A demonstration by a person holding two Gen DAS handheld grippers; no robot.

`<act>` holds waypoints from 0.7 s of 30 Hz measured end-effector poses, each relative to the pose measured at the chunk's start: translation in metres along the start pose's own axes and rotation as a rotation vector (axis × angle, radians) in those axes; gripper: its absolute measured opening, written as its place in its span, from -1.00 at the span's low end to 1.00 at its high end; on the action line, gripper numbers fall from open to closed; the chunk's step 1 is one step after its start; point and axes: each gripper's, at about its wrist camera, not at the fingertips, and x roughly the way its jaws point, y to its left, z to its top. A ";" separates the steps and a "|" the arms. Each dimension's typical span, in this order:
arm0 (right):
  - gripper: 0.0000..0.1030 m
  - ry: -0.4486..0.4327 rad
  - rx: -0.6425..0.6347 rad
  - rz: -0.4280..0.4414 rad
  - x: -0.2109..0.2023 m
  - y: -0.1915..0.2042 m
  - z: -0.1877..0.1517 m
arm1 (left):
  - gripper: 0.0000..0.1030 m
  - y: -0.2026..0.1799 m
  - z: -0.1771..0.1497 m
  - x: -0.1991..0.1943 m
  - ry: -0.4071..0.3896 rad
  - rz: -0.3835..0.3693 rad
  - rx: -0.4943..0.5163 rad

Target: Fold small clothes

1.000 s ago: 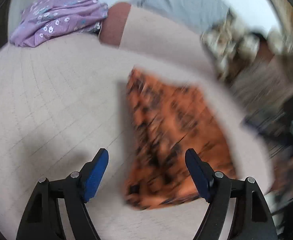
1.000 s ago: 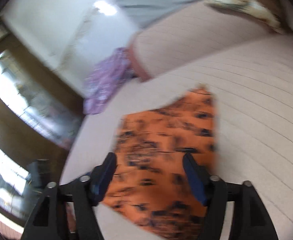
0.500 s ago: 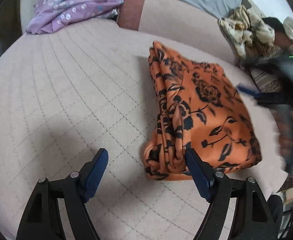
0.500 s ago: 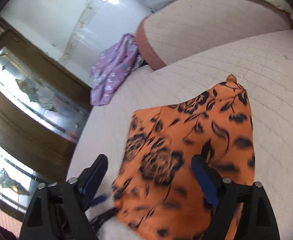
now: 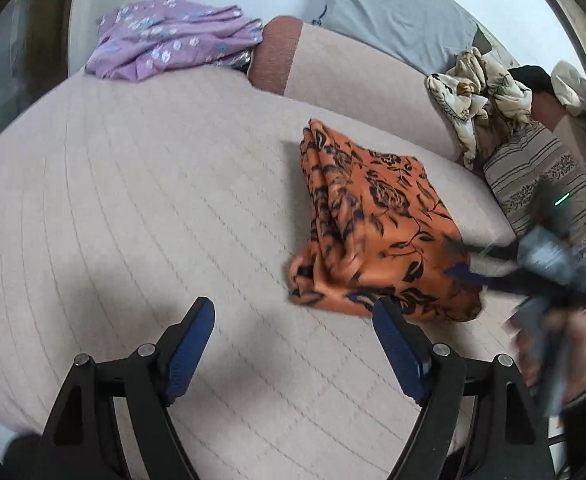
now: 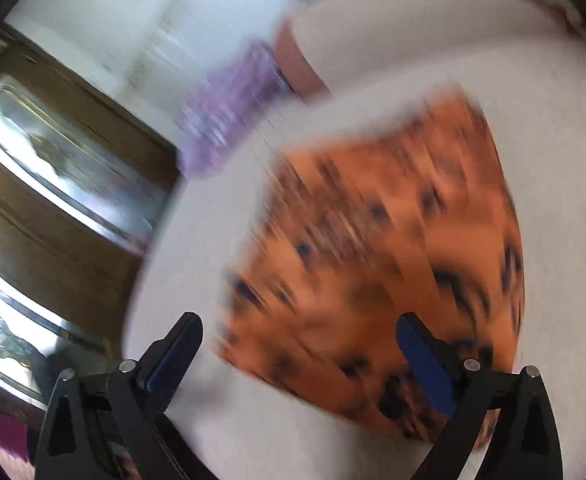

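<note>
Your left tongs [image 5: 293,344] are spread wide with nothing between the blue pads, hanging over bare cushion. The orange cloth [image 5: 377,224] lies on the sofa seat [image 5: 141,208], off to the right of that gripper: thin, drapey fabric with a black flower print, folded into a rough rectangle with bunched layers along its left edge. The seat is pale beige with a stitched grid, matte and slightly fuzzy.

Your right tongs [image 6: 299,346] are opening, pads apart and not pressing anything; the cloth [image 6: 393,248] sits under and ahead of them, heavily blurred. From the left camera that gripper [image 5: 473,268] shows as a dark smear at the cloth's right corner; I can't tell whether it touches.

A crumpled purple floral garment [image 5: 173,36] lies at the seat's far left. A cream patterned heap [image 5: 477,96] rests on the right, by a striped cushion [image 5: 541,176].
</note>
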 end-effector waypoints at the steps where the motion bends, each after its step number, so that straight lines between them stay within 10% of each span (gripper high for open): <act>1: 0.88 0.025 0.012 -0.025 0.007 -0.006 -0.006 | 0.59 -0.001 -0.003 0.000 0.004 0.000 0.006; 8: 0.90 -0.193 -0.038 0.017 -0.063 0.030 -0.031 | 0.62 -0.003 -0.011 -0.011 -0.026 0.038 0.024; 14: 0.90 -0.140 0.122 0.029 -0.067 -0.014 -0.084 | 0.62 -0.020 -0.007 -0.007 -0.027 0.073 0.073; 21: 0.90 -0.160 0.011 -0.110 -0.069 0.000 -0.092 | 0.62 -0.033 0.002 -0.005 -0.020 0.151 0.103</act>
